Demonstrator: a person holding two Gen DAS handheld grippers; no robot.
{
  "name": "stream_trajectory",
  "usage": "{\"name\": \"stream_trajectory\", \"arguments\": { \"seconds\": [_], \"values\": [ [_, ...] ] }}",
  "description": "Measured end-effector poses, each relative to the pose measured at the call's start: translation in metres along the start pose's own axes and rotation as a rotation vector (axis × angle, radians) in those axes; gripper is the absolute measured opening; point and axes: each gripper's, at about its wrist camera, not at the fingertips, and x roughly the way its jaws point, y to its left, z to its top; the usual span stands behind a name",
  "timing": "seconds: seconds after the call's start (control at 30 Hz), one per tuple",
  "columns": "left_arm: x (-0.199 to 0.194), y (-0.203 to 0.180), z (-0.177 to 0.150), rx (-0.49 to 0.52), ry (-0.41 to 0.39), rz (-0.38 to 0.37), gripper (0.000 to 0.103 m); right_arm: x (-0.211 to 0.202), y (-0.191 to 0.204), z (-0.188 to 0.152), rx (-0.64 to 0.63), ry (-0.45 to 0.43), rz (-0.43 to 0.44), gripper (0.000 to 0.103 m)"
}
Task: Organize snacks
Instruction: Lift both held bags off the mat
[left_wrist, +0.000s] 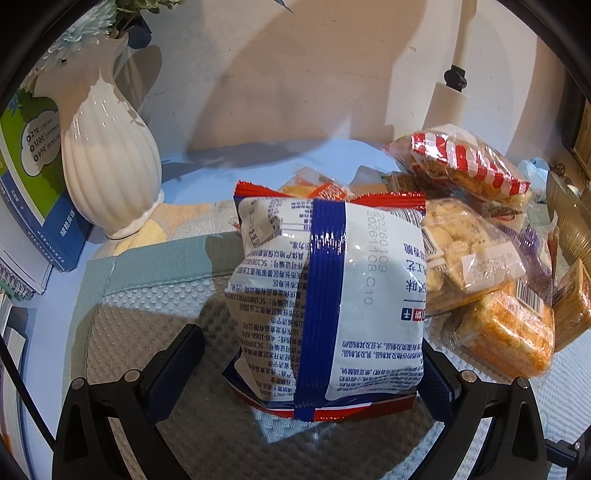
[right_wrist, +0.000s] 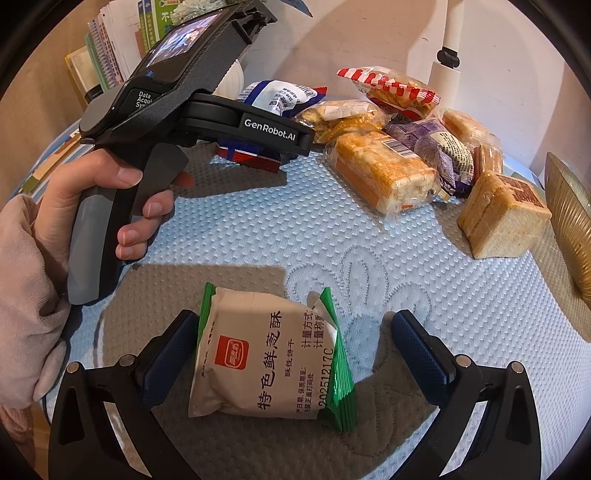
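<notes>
A white, blue and red snack bag (left_wrist: 325, 295) lies on the quilted mat between the wide-apart fingers of my left gripper (left_wrist: 306, 354), which is open; the bag also shows in the right wrist view (right_wrist: 273, 103) under the left gripper's body. A beige and green biscuit packet (right_wrist: 269, 362) lies between the spread fingers of my right gripper (right_wrist: 295, 354), which is open, with its left finger (right_wrist: 173, 343) close to the packet. A pile of snacks lies at the back right: a red-striped bag (right_wrist: 391, 88), a purple pack (right_wrist: 436, 144), an orange cake pack (right_wrist: 384, 170).
A white ribbed vase (left_wrist: 110, 155) with flowers and stacked books (left_wrist: 29, 192) stand at the left. A wrapped bread block (right_wrist: 506, 218) and a gold ribbed bowl (right_wrist: 572, 218) sit at the right. A white lamp post (right_wrist: 447, 55) rises behind the pile.
</notes>
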Motion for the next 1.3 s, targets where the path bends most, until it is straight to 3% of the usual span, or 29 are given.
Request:
{"name": "stream_trajectory", "arguments": {
  "seconds": [0.03,0.07,0.1,0.13,0.17,0.3,0.67,1.3],
  "values": [
    [-0.002,0.001,0.001,-0.008,-0.009,-0.008,0.103,-0.003,0.000,-0.002,0.001,-0.006,0.008,0.103],
    [-0.004,0.004,0.002,-0.021,-0.023,-0.023,0.102,-0.005,-0.001,-0.004,-0.002,-0.012,0.018,0.096],
    [-0.006,0.007,0.002,-0.033,-0.038,-0.046,0.097,-0.010,0.000,-0.006,-0.011,-0.028,0.024,0.075],
    [-0.011,0.009,0.002,-0.041,-0.067,-0.103,0.064,-0.016,0.002,-0.010,-0.025,-0.060,0.037,0.061],
    [-0.014,0.010,0.002,-0.043,-0.084,-0.129,0.058,-0.019,0.003,-0.012,-0.031,-0.076,0.039,0.054],
    [-0.019,0.000,0.001,0.002,-0.112,-0.071,0.054,-0.025,0.002,-0.016,-0.028,-0.101,0.106,0.054],
    [-0.032,0.006,-0.007,-0.040,-0.174,-0.067,0.054,-0.040,-0.033,-0.022,0.119,-0.180,0.323,0.054],
    [-0.054,0.013,-0.044,-0.116,-0.161,-0.033,0.054,-0.046,-0.038,-0.027,0.137,-0.207,0.343,0.054]
  ]
}}
